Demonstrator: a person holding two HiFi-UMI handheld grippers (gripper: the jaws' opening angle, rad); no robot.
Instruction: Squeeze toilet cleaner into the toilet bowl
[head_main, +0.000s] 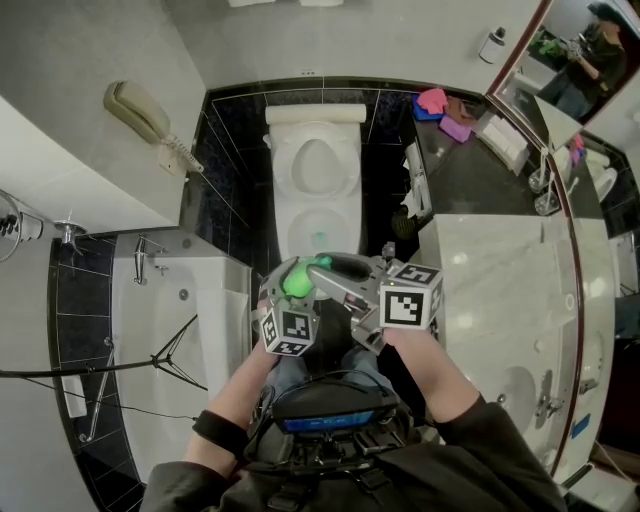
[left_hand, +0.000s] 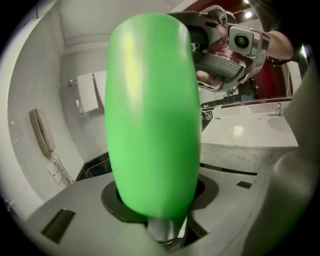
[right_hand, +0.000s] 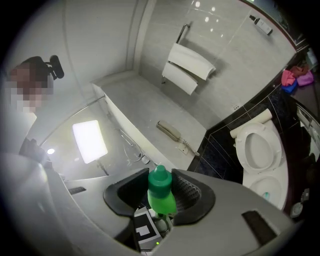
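**Head view:** Locate the green plastic toilet-cleaner bottle (head_main: 297, 280) in the air in front of the person, on the near side of the white ceramic toilet bowl (head_main: 296, 225) (seat up). Note the left hand-held gripper (head_main: 290, 298) clamped on the bottle body. Note the right hand-held gripper (head_main: 338, 270) meeting the darker green cap (head_main: 322, 262) from the right.

**Left gripper view:** Observe the bottle body (left_hand: 152, 115) filling the frame, pinched between the two grey jaws.

**Right gripper view:** Find the cap (right_hand: 160, 179) seated between the black ribbed pads, with the jaws closed on it. See the toilet bowl (right_hand: 270, 192) at lower right, well apart from the cap.
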